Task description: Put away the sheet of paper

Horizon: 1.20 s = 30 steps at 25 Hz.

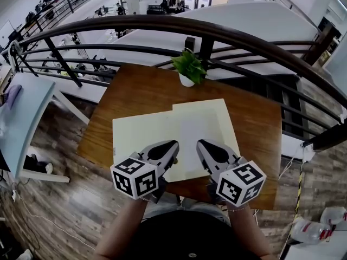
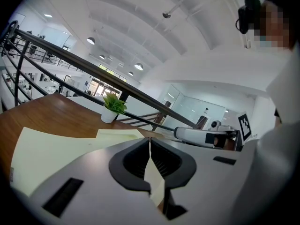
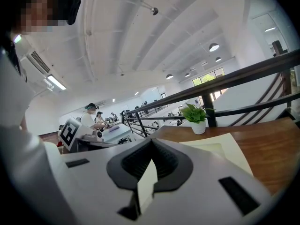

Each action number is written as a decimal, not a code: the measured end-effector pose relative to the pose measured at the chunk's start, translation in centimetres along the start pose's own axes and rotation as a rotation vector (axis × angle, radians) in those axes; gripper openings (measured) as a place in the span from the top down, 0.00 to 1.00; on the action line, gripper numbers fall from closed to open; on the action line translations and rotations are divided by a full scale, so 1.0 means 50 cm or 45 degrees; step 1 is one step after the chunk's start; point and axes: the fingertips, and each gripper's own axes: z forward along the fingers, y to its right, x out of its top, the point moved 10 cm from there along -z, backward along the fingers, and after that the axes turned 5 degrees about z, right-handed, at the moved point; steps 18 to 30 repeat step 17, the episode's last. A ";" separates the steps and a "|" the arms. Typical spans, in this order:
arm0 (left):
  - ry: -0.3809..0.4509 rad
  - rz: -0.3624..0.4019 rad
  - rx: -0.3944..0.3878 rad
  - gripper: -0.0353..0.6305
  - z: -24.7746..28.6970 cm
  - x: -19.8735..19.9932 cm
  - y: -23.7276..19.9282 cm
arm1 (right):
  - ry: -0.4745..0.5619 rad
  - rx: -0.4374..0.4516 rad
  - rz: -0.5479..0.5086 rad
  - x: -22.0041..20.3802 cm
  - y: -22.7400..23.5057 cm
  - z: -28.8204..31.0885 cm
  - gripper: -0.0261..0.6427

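A pale yellow folder [image 1: 142, 137] lies open on the wooden table [image 1: 135, 88]. A whiter sheet of paper [image 1: 198, 128] lies flat on its right half. My left gripper [image 1: 174, 143] hovers over the folder's near edge with its jaws shut and tips touching [image 2: 150, 139]. Just to its right my right gripper [image 1: 199, 143] is also shut [image 3: 151, 142]. Only a pale sliver of folder shows through the slit behind each pair of tips. Neither gripper holds anything. Both point toward the far side of the table.
A small potted plant [image 1: 188, 69] stands at the table's far edge, against a dark curved railing [image 1: 227, 37] with a drop beyond. A light blue table [image 1: 21, 118] stands at the left. The person's body is close to the table's near edge.
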 end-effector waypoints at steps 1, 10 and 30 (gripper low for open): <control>0.000 0.000 0.001 0.91 -0.001 -0.001 0.000 | -0.001 -0.002 0.001 -0.001 0.001 -0.001 0.92; -0.011 -0.019 -0.017 0.91 0.005 -0.011 0.005 | -0.015 -0.021 0.011 -0.010 0.006 -0.003 0.92; -0.015 -0.025 -0.030 0.91 0.011 -0.013 0.006 | -0.010 -0.028 0.019 -0.011 0.008 -0.003 0.92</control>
